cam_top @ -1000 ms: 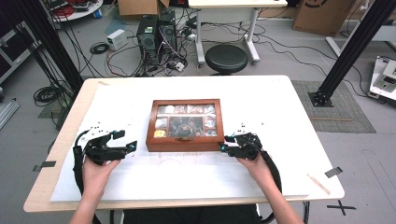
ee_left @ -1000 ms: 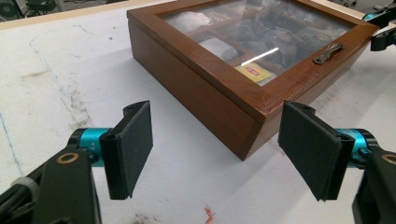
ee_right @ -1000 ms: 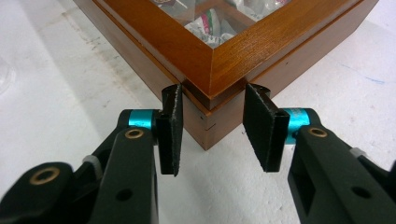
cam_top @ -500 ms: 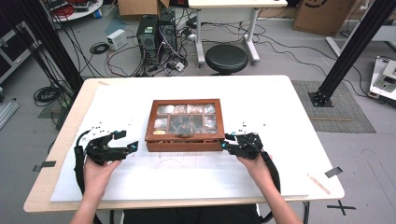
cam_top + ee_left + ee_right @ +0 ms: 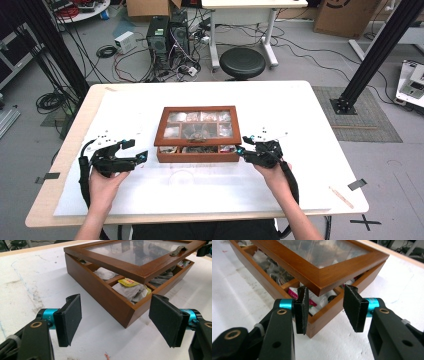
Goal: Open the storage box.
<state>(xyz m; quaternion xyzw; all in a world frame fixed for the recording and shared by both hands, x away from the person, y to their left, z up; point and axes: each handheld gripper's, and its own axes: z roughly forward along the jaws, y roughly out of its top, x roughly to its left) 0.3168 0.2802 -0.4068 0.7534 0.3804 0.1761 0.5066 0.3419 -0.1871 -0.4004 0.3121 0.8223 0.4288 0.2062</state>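
The brown wooden box with a glass lid (image 5: 197, 134) sits in the middle of the white table (image 5: 310, 125). Its lid (image 5: 322, 257) is lifted a little at the front. You can see paper tea bags (image 5: 130, 291) inside through the gap.

Here is what could go wrong. In the right gripper view, the lid corner hangs above the two black pads, and nothing is squeezing it. So the lid could drop and bang shut. If the right gripper (image 5: 325, 307) pushes up crooked, the lid could slide off the pad. The whole box could also scoot across the table, because nothing is holding it down.

The right gripper's fingers (image 5: 302, 308) have just been opening. They are a little way apart now. The box's front corner sits between them, and one pad looks very close to the wood, but they do not pinch it.

The left gripper (image 5: 117, 320) waits at the lower left of the high view, near the box but not touching. Its fingers (image 5: 70, 317) are wide apart and hold nothing.
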